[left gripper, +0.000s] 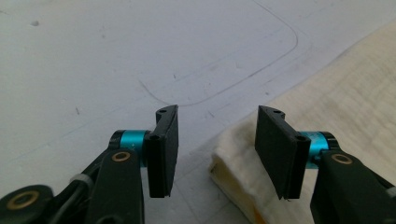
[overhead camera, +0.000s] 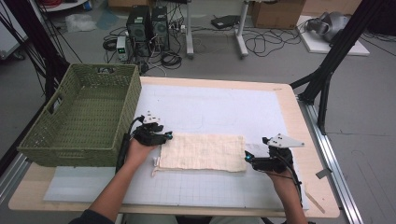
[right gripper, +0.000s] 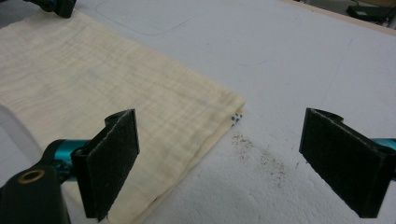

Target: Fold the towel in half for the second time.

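A folded cream cloth (overhead camera: 203,151) lies flat on the white mat, with a thin string trailing from its near left corner. My left gripper (overhead camera: 167,136) is at the cloth's far left corner. In the left gripper view the jaws (left gripper: 218,114) stand apart, and the cloth's corner (left gripper: 233,163) lies between them close to the right-hand pad, with no pad pressing on it. My right gripper (overhead camera: 247,158) sits low at the cloth's right end. Its jaws (right gripper: 219,116) are wide apart around the cloth's corner (right gripper: 224,105), and neither pad touches it.
A green woven basket (overhead camera: 126,116) stands on the table's left side, right beside my left hand. The white mat (overhead camera: 210,102) covers most of the wooden table (overhead camera: 299,140). Dark crumbs (right gripper: 261,158) speckle the mat near the right gripper.
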Tool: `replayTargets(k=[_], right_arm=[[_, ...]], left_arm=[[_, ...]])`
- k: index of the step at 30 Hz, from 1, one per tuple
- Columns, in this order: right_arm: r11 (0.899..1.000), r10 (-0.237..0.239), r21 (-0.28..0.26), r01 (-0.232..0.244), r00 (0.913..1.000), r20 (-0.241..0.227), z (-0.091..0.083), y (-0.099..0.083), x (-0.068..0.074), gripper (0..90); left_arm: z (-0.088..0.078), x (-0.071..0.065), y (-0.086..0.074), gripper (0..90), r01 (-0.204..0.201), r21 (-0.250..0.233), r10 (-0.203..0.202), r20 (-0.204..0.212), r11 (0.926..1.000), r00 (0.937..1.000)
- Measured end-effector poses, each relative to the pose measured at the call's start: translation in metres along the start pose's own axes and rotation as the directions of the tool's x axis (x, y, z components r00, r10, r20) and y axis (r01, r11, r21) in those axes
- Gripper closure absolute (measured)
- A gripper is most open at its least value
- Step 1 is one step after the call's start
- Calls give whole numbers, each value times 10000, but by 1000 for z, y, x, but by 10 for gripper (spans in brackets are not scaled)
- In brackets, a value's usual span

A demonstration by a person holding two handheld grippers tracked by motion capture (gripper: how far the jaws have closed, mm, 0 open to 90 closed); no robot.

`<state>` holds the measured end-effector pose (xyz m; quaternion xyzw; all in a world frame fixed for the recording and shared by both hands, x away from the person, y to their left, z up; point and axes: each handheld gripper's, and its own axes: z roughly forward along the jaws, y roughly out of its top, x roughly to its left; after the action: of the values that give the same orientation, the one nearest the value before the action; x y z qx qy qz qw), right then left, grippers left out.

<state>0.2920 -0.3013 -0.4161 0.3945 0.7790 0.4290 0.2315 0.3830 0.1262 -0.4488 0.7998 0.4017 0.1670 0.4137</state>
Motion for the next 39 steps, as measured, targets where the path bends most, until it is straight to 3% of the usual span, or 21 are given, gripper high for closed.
replayTargets(k=[2, 6, 12, 14, 21, 28, 33, 39], right_arm=[[10000, -1, 2, 1, 10000, 6, 0, 0, 0, 112], [10000, 29, 32, -29, 10000, -18, 0, 0, 0, 112], [9999, 17, 99, -16, 10000, -23, 1, -1, 0, 112], [9999, -4, 115, 4, 10000, -4, 2, -1, 0, 112], [9994, 255, 257, -251, 9996, -155, 9, 3, -5, 112], [9980, 160, 613, -133, 9989, -441, 18, 12, -11, 114], [9967, 82, 815, -40, 9987, -511, 35, 25, -17, 210], [9906, -54, 1356, 152, 9974, -725, 60, 37, -26, 389]], left_arm=[[1, -2, -1, 531, -289, 168, 290, -29, 9994, 9996], [1, -3, -1, 574, -394, 158, 393, 92, 9991, 9992], [1, -7, -1, 782, -652, 116, 646, 476, 9978, 9968], [1, -8, -2, 815, -630, 83, 625, 519, 9980, 9967], [1, -6, -3, 837, -417, 24, 415, 580, 9991, 9975], [1, -6, -3, 836, -276, 18, 275, 633, 9996, 9976], [0, -5, -3, 837, -213, 20, 211, 652, 9998, 9976], [1, -5, -4, 837, -131, -17, 132, 695, 9999, 9975]])
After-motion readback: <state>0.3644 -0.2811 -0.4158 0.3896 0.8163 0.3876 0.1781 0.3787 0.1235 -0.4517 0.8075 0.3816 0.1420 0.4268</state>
